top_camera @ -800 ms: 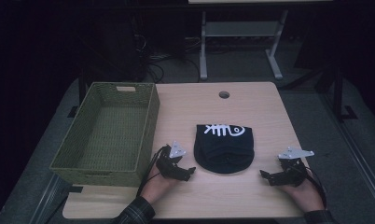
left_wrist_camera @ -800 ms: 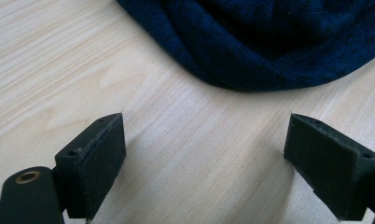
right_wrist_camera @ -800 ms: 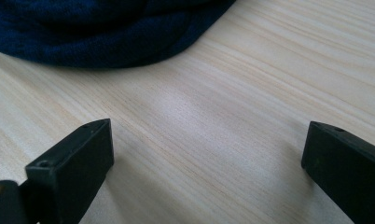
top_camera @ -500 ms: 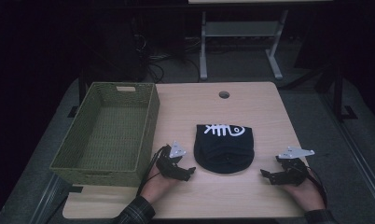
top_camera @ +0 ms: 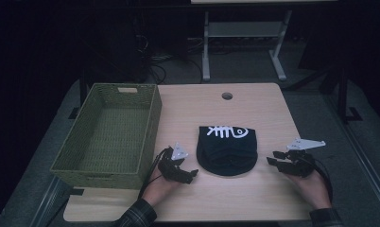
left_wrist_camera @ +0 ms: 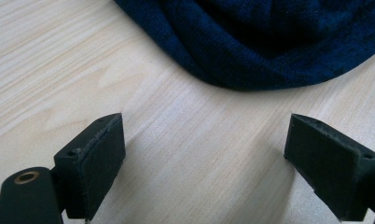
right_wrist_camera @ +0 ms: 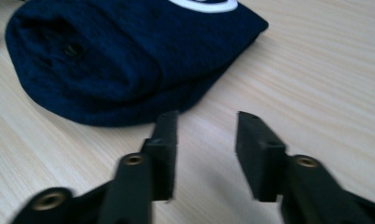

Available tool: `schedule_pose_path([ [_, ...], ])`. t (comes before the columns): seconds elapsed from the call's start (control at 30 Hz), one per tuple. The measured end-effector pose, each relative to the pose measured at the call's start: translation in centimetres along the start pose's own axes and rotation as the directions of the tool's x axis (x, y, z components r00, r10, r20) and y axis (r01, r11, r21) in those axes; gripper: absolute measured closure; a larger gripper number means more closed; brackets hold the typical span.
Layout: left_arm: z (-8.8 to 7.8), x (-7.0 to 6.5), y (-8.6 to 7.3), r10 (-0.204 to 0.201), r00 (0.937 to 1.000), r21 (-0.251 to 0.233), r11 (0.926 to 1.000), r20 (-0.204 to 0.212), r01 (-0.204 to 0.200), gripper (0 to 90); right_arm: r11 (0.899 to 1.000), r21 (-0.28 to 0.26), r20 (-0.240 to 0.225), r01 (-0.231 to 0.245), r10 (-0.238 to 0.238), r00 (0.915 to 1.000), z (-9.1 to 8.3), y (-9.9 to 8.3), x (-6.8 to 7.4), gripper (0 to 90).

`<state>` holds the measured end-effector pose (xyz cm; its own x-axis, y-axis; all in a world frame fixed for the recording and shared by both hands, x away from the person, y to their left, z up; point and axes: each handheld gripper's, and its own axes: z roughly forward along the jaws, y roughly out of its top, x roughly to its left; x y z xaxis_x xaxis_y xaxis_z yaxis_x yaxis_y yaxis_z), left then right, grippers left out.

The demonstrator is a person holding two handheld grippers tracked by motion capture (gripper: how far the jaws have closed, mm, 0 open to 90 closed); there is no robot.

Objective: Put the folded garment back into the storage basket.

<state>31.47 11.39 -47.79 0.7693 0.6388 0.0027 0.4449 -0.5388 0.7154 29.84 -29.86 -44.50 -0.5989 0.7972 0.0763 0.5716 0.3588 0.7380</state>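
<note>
High view: dark knit cap (top_camera: 227, 150) between left gripper (top_camera: 190, 172) and right gripper (top_camera: 272, 158).

Dark knitted cloth hat (left_wrist_camera: 269, 42) on pale matt wood-grain table (top_camera: 254, 113).

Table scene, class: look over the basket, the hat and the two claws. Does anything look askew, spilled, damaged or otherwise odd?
Nothing stands out. The green basket sits upright and empty at the table's left edge. The dark hat lies flat and intact, fish-bone print facing up. The left claw and right claw rest open on either side, touching nothing.
</note>
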Motion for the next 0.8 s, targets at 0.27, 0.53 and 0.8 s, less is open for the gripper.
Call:
schedule_pose_path([
  [0.27, 0.1, 0.0, 0.0, 0.007, 1.0000, -0.003, 1.0000, -0.002, -0.007, 11.2, 1.000, -0.025, -0.041, 0.011, -0.012, 0.9991, 0.8, 2.2, -0.9, 88.1],
  [0.53, 0.1, 0.0, 0.1, 0.003, 1.0000, 0.002, 1.0000, 0.002, -0.003, 10.8, 0.999, -0.043, -0.046, 0.019, -0.020, 0.9988, 2.0, 4.3, -1.6, 89.9],
  [0.8, 0.1, 0.0, 0.1, 0.001, 1.0000, -0.006, 1.0000, 0.003, -0.001, 10.8, 1.000, -0.008, -0.049, 0.019, -0.019, 0.9986, 3.6, 6.0, -2.2, 89.9],
])
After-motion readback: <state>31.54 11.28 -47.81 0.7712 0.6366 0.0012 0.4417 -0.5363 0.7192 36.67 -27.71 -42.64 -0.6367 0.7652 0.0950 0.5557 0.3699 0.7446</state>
